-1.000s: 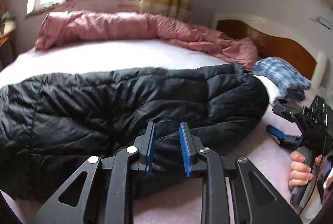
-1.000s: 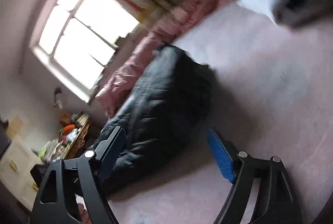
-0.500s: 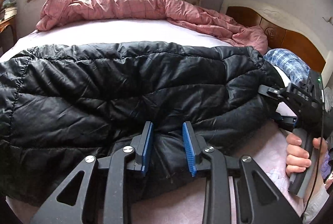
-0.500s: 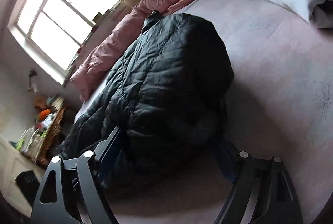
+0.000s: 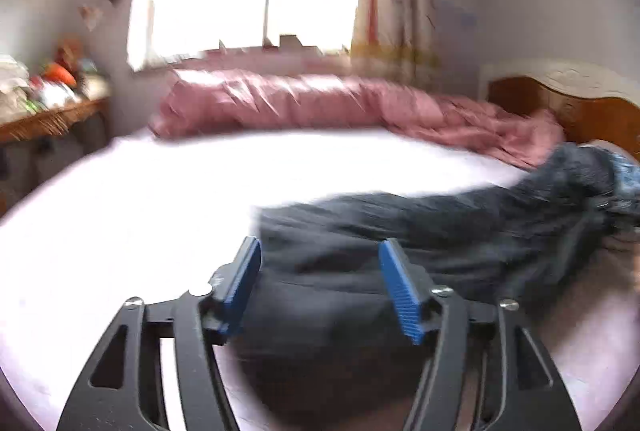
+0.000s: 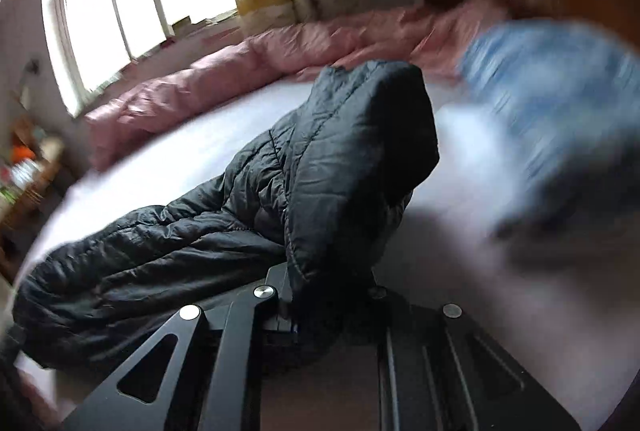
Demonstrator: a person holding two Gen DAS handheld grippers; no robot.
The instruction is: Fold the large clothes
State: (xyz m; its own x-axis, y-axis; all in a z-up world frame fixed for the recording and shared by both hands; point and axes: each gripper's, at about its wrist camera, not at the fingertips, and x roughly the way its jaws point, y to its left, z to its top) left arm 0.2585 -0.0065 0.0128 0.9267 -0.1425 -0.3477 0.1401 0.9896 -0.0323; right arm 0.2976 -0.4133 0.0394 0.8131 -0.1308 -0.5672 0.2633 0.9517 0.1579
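Observation:
A black quilted puffer jacket (image 6: 328,159) lies on the pale pink bed sheet (image 5: 160,191). My right gripper (image 6: 328,295) is shut on a fold of the jacket and lifts that end up off the bed; its fingertips are hidden by the fabric. In the left wrist view, which is blurred, the jacket (image 5: 380,243) stretches from between the fingers towards the right. My left gripper (image 5: 320,271) is open, its blue pads on either side of the jacket's near end, above it.
A rolled pink duvet (image 5: 300,103) lies along the far side of the bed under the window. A blue checked pillow (image 6: 560,83) and the wooden headboard (image 5: 580,111) are at the right. A cluttered wooden side table (image 5: 44,111) stands at the left.
My right gripper has shut on the jacket's end and lifted it. My left gripper has opened wide and let go of the jacket, and its view has swung up and left.

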